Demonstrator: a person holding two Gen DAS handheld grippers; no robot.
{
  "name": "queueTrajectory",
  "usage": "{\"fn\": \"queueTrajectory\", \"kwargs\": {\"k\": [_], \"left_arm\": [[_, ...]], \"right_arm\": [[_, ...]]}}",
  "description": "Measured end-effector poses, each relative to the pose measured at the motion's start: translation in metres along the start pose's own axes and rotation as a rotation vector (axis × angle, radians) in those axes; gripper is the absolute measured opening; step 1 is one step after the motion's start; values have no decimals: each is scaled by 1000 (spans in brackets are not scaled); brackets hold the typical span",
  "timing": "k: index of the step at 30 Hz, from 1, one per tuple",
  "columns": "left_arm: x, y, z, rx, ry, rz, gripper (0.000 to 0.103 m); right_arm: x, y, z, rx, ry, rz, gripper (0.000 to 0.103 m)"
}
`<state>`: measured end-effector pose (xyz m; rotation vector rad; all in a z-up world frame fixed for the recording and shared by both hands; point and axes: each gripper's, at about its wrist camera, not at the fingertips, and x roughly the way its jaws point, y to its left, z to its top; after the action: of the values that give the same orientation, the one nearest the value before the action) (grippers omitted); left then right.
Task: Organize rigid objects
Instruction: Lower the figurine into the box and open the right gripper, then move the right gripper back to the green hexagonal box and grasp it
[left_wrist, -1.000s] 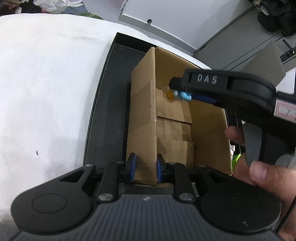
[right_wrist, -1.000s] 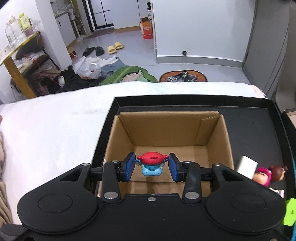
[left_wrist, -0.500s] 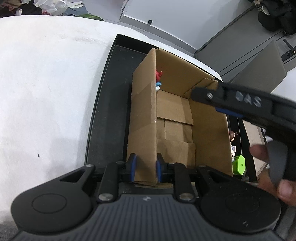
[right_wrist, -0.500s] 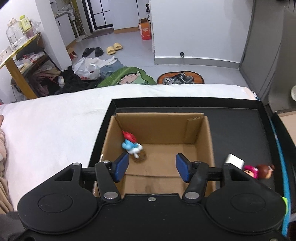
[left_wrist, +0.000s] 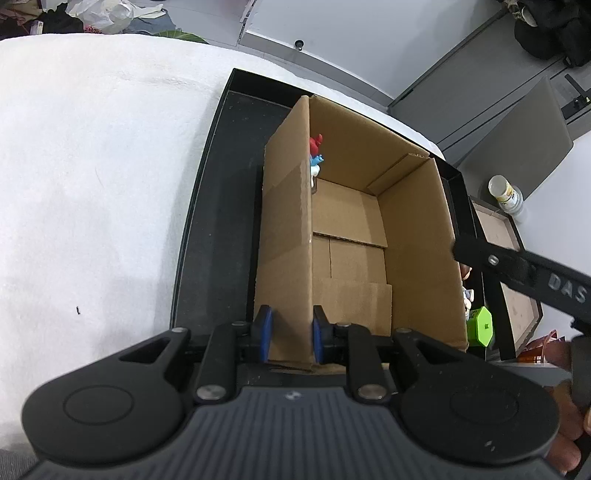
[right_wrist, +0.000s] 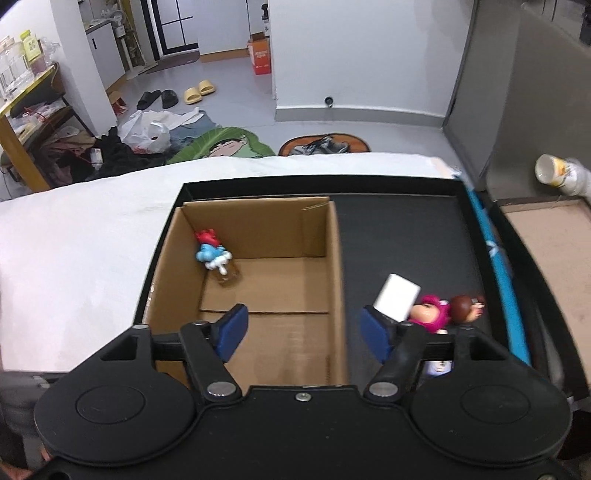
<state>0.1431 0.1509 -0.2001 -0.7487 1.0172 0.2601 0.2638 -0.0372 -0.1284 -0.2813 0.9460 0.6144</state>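
Surface: white cloth (right_wrist: 74, 236) under a black tray (right_wrist: 406, 229).
Left gripper (left_wrist: 290, 334): pads clamped on the near-left wall of the box (left_wrist: 284, 236).
Box: cardboard, open-topped, standing in the tray's left part.
Figure (right_wrist: 212, 253): red cap, blue body, lying inside the box at its far-left corner.
Right gripper (right_wrist: 304, 330): jaws opening, nothing between them, above the box's right wall.
Tray right: white block (right_wrist: 397, 301) touching a pink doll (right_wrist: 430, 314).

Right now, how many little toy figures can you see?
3: blue figure with red hat inside the cardboard box; pink figure and brown-haired figure on the black tray. Others may be hidden.
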Motion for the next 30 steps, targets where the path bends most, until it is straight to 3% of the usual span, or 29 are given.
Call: {"fn": "queueTrajectory", "kwargs": {"k": [12,30], "left_arm": [[1,-4,1,9,2,14,21],[1,-8,-2,42,-11,38,19]], "right_arm": [[-16,-32,-19,24,-21,-53,77],[-17,-64,-42,47,5,-131,79]]}}
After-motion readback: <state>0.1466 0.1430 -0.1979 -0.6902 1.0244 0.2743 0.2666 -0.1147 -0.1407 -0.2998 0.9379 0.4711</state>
